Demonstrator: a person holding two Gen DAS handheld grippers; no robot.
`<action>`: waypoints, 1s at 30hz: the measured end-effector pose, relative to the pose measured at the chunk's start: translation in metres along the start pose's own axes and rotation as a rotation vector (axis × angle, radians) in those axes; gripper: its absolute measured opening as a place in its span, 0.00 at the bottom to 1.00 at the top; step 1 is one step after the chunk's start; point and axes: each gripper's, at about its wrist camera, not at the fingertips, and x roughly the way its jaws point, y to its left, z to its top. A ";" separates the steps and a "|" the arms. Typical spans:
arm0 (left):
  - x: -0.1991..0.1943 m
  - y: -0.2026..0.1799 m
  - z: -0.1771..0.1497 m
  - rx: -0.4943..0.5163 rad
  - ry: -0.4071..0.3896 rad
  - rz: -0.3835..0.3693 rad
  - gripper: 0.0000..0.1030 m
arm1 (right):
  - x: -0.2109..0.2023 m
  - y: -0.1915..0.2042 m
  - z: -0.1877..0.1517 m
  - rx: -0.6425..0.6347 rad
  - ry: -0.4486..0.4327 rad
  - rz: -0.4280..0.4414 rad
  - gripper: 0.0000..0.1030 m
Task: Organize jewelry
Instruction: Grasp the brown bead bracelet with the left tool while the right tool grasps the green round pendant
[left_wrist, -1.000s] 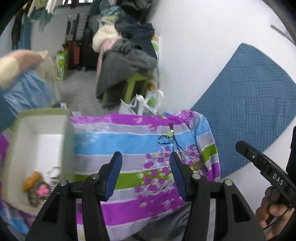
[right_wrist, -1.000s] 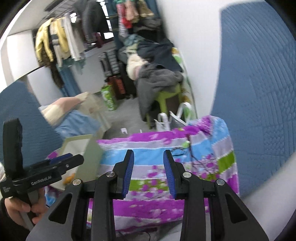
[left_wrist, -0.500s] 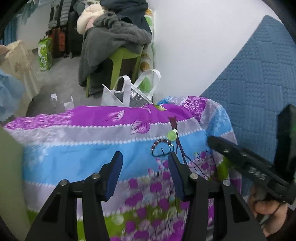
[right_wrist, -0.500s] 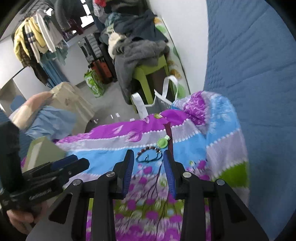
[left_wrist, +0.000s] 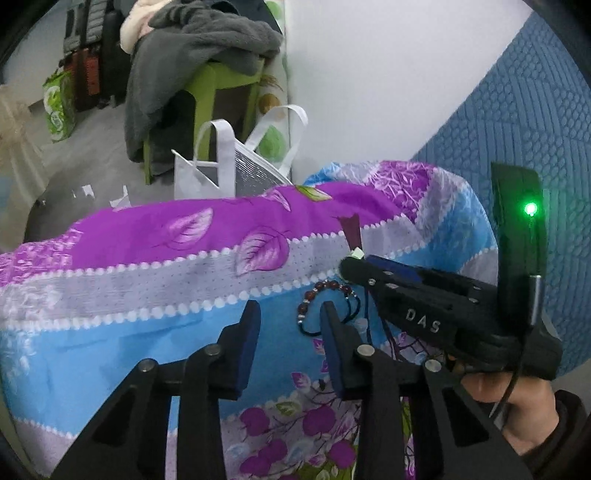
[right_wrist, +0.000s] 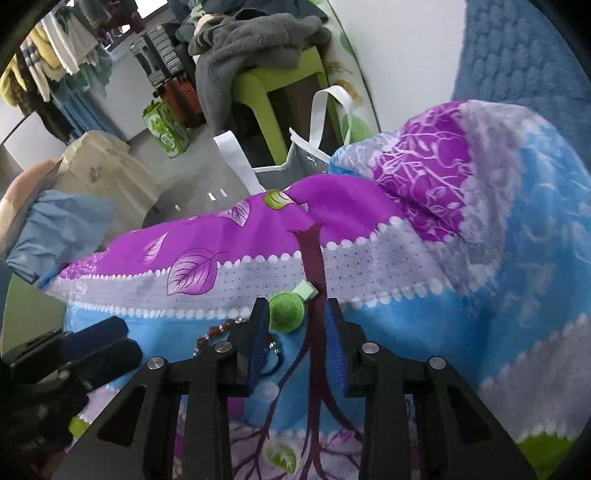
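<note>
Right tool (right_wrist: 295, 334), jaws spread, straddles my green clip (right_wrist: 287, 312) on the bedspread (right_wrist: 517, 295); its long axis runs up-right. Left tool (left_wrist: 290, 332), also spread, sits just left of the bead bracelet (left_wrist: 327, 291), farther from the clip.

Striped floral bedsheet (right_wrist: 388, 266), green round hair clip (right_wrist: 286, 312) beside dark beaded bracelet (left_wrist: 327, 290) lying on it
</note>
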 end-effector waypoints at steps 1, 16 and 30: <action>0.003 -0.001 0.000 0.003 0.006 0.000 0.28 | 0.001 0.002 0.000 -0.014 0.001 0.005 0.23; 0.044 -0.036 0.008 0.186 0.056 0.052 0.16 | -0.027 -0.013 0.000 0.040 -0.063 -0.001 0.16; 0.025 -0.047 -0.002 0.168 0.052 0.129 0.05 | -0.054 -0.010 -0.010 0.061 -0.081 0.005 0.16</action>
